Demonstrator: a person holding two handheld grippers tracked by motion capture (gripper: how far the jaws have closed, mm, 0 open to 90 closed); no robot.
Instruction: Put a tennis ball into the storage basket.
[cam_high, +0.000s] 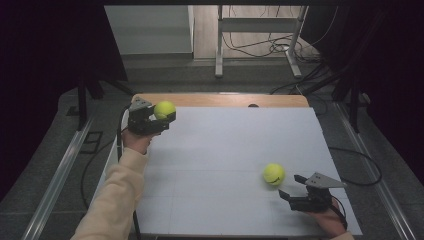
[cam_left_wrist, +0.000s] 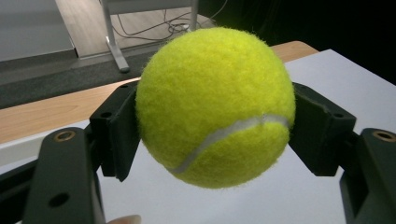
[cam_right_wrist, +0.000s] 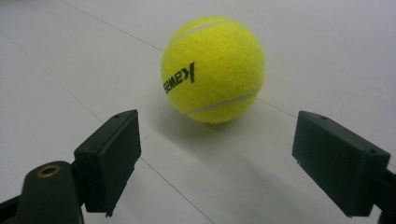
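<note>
Two tennis balls, one lifted
Left gripper (cam_high: 159, 120) pinches one ball (cam_high: 164, 109), seemingly above the tabletop (cam_high: 225, 150); right gripper (cam_high: 292, 186) spread behind the second ball (cam_high: 273, 174).

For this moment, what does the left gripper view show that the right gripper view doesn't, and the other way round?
Left gripper view alone: a fuzzy yellow-green tennis ball clamped between the left tongs, lifted above the white sheet, with the wooden table edge and a metal stand's legs beyond.

Right gripper view alone: a second yellow-green tennis ball with black lettering resting on the sheet, just ahead of the open right tongs and untouched.

Shared: the white sheet, and black jaws rising from the bottom.
</note>
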